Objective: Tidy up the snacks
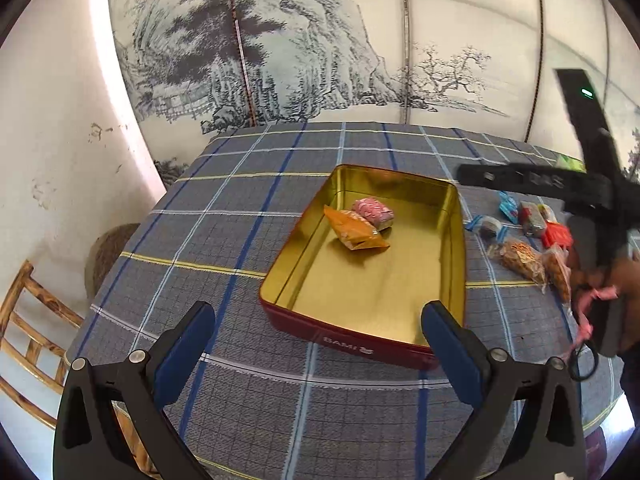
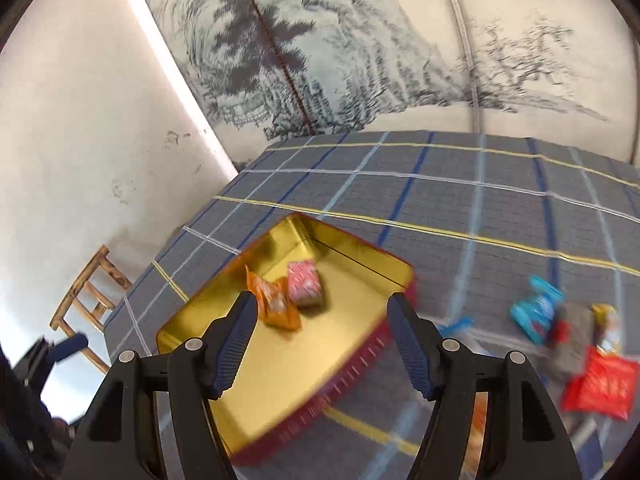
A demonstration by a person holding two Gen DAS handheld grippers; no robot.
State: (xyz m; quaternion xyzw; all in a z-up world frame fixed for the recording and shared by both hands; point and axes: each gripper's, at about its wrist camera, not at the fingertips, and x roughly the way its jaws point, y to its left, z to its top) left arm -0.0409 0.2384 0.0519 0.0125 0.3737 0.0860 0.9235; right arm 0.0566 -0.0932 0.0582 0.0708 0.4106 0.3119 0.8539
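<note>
An open red tin with a gold inside [image 1: 448, 240] [image 2: 360, 248] sits on the plaid tablecloth. In it lie an orange snack packet [image 1: 356, 234] [image 2: 276, 304] and a pink wrapped snack [image 1: 374, 212] [image 2: 305, 283], touching each other. My left gripper [image 1: 318, 320] is open and empty, above the table just in front of the tin's near wall. My right gripper [image 2: 322, 316] is open and empty, hovering over the tin; its body [image 1: 592, 184] shows at the right in the left wrist view. Loose snacks lie right of the tin: a blue packet [image 1: 508, 206] [image 2: 534, 316], a red packet [image 1: 558, 236] [image 2: 600, 384], clear bags of nuts [image 1: 520, 260].
The table carries a grey-blue plaid cloth [image 1: 240, 240] [image 2: 480, 208]. A wooden chair [image 1: 28, 332] [image 2: 88, 292] stands at the left beside the white wall. A painted folding screen [image 1: 300, 40] stands behind the table. A round stool [image 1: 108, 252] is at the table's left edge.
</note>
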